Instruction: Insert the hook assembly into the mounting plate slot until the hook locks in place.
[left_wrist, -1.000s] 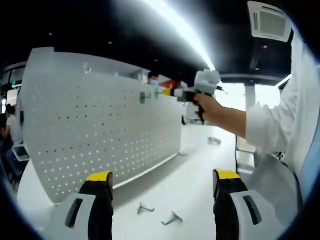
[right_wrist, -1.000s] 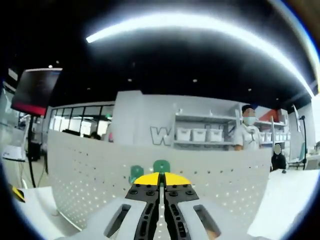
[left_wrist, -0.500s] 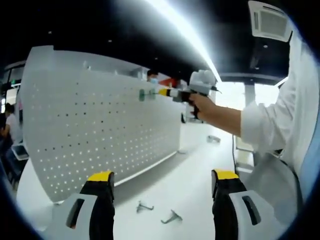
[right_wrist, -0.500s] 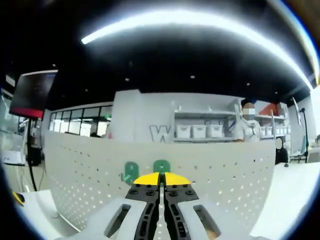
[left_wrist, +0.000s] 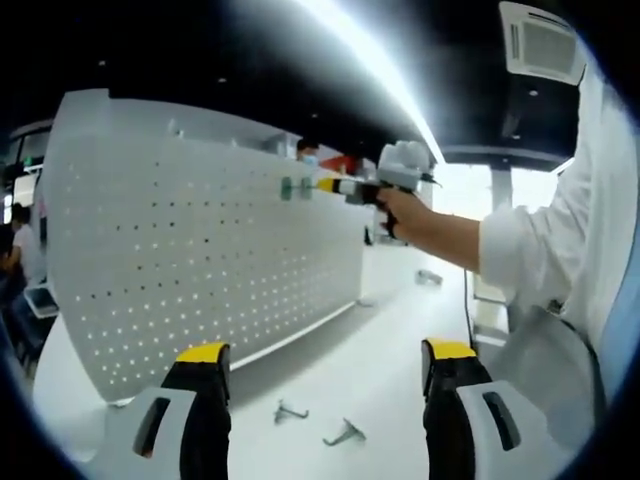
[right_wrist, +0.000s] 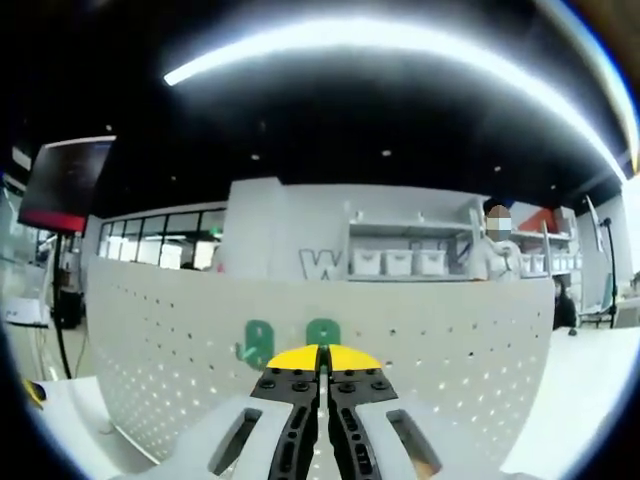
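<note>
Right gripper (right_wrist: 322, 372): you had it clenched at the pegboard (right_wrist: 450, 340) by two green hooks (right_wrist: 322, 333).
Left gripper (left_wrist: 325, 385): released, above spare hooks (left_wrist: 290, 411) on the table (left_wrist: 390, 370).

A large letter "W" (right_wrist: 318, 266) stands on the pale back wall (right_wrist: 280, 230) in the right gripper view, just left of the shelving; whatever follows it is hidden behind the shelves. The bins on those shelves and the dark screen at left bear nothing legible.
</note>
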